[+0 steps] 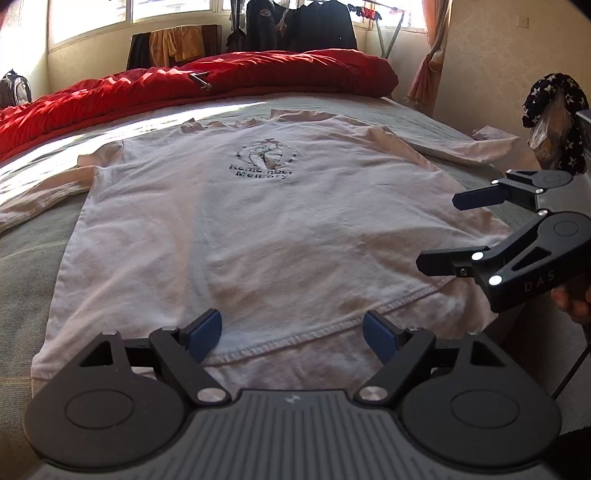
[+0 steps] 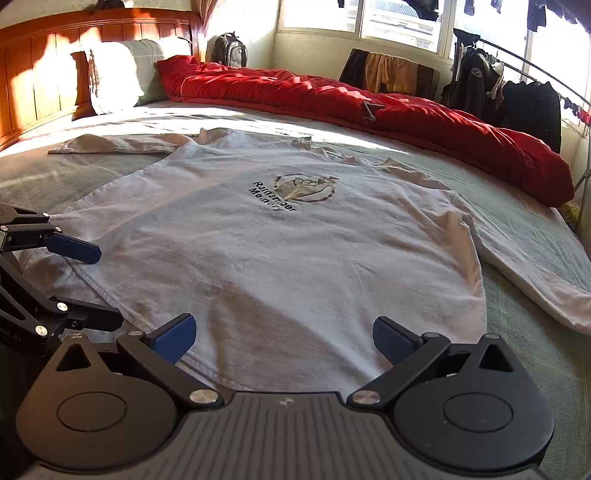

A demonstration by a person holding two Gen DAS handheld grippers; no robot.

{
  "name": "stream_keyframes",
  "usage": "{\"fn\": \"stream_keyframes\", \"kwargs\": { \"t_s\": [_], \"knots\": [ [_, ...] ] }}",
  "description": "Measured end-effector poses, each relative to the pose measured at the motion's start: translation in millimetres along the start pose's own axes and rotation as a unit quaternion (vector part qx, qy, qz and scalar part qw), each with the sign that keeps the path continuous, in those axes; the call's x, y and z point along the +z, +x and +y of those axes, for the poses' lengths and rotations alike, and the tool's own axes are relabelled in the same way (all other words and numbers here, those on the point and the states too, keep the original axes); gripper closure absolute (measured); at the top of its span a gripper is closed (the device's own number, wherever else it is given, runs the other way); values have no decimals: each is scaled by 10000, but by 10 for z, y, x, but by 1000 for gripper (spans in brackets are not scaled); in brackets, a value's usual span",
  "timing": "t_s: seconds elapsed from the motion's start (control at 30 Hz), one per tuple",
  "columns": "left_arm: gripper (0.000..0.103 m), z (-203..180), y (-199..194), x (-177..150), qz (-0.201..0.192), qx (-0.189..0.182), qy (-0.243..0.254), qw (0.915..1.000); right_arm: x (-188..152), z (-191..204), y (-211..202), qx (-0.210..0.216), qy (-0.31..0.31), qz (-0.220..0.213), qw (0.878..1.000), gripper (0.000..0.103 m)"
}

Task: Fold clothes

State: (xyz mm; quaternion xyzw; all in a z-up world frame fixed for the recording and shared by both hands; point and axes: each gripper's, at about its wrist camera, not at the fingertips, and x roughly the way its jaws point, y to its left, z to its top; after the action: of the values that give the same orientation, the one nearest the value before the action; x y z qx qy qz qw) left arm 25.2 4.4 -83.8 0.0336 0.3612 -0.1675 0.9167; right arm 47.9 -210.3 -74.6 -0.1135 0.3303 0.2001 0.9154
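**Op:** Fingers first. My left gripper has its jaws spread wide, blue pads apart, nothing between them but shirt below. It sits over the hem near the middle.

**Obs:** And the right?

**Op:** My right gripper is also wide — pads well apart, nothing held. From the left wrist view I see it at the right edge, rolled so one finger is above the other, over the shirt's corner. A hand shows behind it.

**Obs:** Contact with cloth?

**Op:** I cannot tell for either; the tips are just above or on the fabric.

**Obs:** Where is the shirt?

**Op:** Shirt lies flat on the bed, print side up, hem toward me, collar toward the far side. Print reads "Remember Memory" under a round emblem. Both sleeves are out to the sides — one to the left, the other running to the bed's right edge. No fold made yet.

**Obs:** Surroundings?

**Op:** Red quilt bunched along the far side of the bed, with a pillow against the wooden headboard. Dark jackets hang by the window, and a backpack stands in the corner.
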Motion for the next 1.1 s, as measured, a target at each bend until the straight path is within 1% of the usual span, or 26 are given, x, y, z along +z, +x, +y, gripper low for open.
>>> {"fn": "stream_keyframes", "kwargs": {
  "t_s": [0.07,0.13,0.17,0.3,0.37,0.43,0.47,0.53,0.63,0.67,0.77,0.8,0.87,0.93,1.0,1.07,1.1],
  "knots": [
    [19,62,-5,-22,64,81,-96,9999,-48,9,132,-17,150,245,9996,0],
    [19,94,-11,-63,94,74,-103,9999,-156,-45,170,51,439,367,9983,0],
    [19,97,-10,-76,97,68,-90,9999,-208,-73,130,90,529,291,9981,0],
    [16,70,15,-72,98,100,-48,9999,-379,-160,-50,26,521,451,9976,0],
    [16,51,-6,-51,47,151,-39,9999,-417,-193,-159,-48,585,439,9973,0],
    [16,47,-61,-22,-43,215,-28,9998,-357,-222,-221,-72,705,316,9970,0],
    [16,57,-94,-3,-90,277,-38,9996,-298,-232,-240,-59,775,160,9968,0],
    [16,101,-171,33,-168,420,-101,9989,-158,-217,-230,133,841,-159,9962,0],
    [16,181,-280,69,-238,607,-225,9976,51,-131,-22,463,787,-272,9955,0],
    [16,203,-305,65,-240,649,-256,9973,93,-102,60,523,770,-245,9954,0],
    [16,253,-342,33,-190,737,-319,9966,110,-7,324,593,925,199,9937,0],
    [16,272,-332,14,-145,741,-344,9966,72,31,357,528,893,269,9942,0],
    [16,299,-264,-19,-14,703,-386,9968,-51,137,289,396,590,161,9973,0],
    [16,318,-159,-44,166,674,-428,9967,-168,175,175,444,469,212,9977,0],
    [15,317,-73,-63,254,680,-406,9965,-249,144,48,522,432,218,9975,0],
    [12,320,-43,-55,281,662,-412,9966,-246,42,-88,584,620,120,9963,0],
    [11,323,-35,-48,290,648,-423,9966,-219,-35,-150,544,768,4,9956,0]
  ]
}}
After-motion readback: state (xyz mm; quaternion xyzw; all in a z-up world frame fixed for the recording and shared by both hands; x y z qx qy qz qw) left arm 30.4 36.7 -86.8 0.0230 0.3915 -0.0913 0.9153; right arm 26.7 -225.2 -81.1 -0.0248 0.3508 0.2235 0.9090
